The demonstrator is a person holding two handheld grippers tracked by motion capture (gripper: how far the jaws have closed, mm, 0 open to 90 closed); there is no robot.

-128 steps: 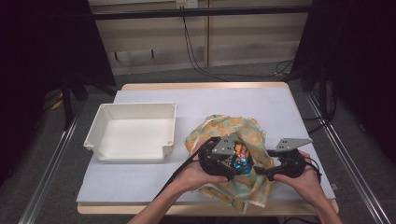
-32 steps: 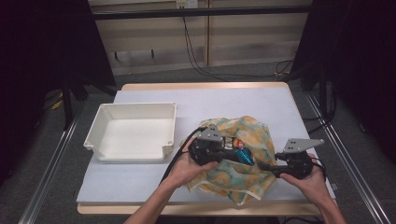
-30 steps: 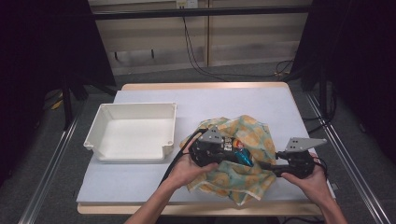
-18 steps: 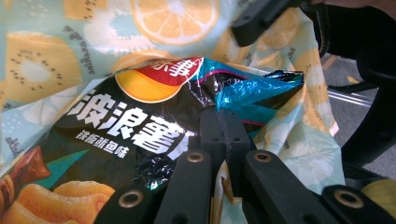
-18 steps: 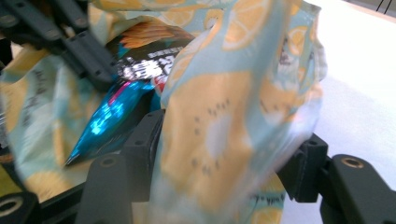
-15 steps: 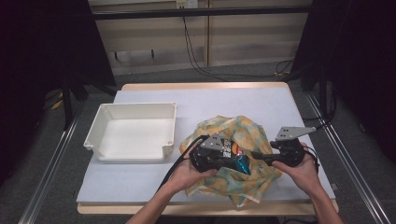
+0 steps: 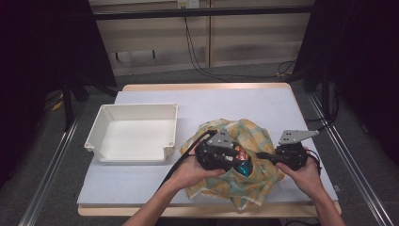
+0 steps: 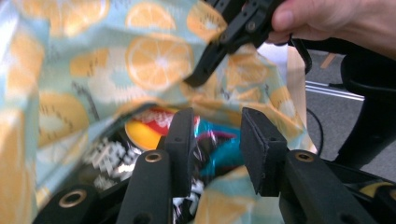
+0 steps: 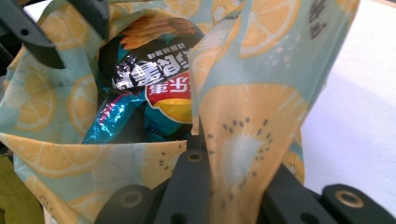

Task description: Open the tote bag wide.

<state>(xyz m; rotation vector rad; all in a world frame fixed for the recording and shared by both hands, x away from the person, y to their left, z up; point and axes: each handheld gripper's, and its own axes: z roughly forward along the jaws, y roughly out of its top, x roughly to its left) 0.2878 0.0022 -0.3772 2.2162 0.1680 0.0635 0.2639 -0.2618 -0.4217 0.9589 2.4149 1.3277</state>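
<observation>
Since the earlier frame, both hands have come closer together over the fruit-print cloth (image 7: 244,160), and the left gripper (image 7: 225,157) now sits a little more toward the middle of the bundle. Its jaws have just been opening: in the left gripper view its fingers (image 8: 182,140) stand apart with a clear gap, and they press on nothing. Just beyond these fingers, inside the cloth, lie a black and red snack bag (image 8: 140,135) and a shiny blue packet (image 8: 219,149).

The right gripper (image 7: 289,157) has just been closing, and a fold of the cloth is between its jaws. In the right gripper view its fingers (image 9: 191,182) are pressed together on this fold (image 9: 243,140), which rises straight up from between them. To the left of these fingers the cloth opens like a pouch, and the snack bag (image 9: 159,74) and the blue packet (image 9: 112,116) rest in it.

The bundle lies on the desk (image 7: 141,179), between the two hands. A white tray (image 7: 134,141) stands well apart, on the far side of the left gripper from the right one.
</observation>
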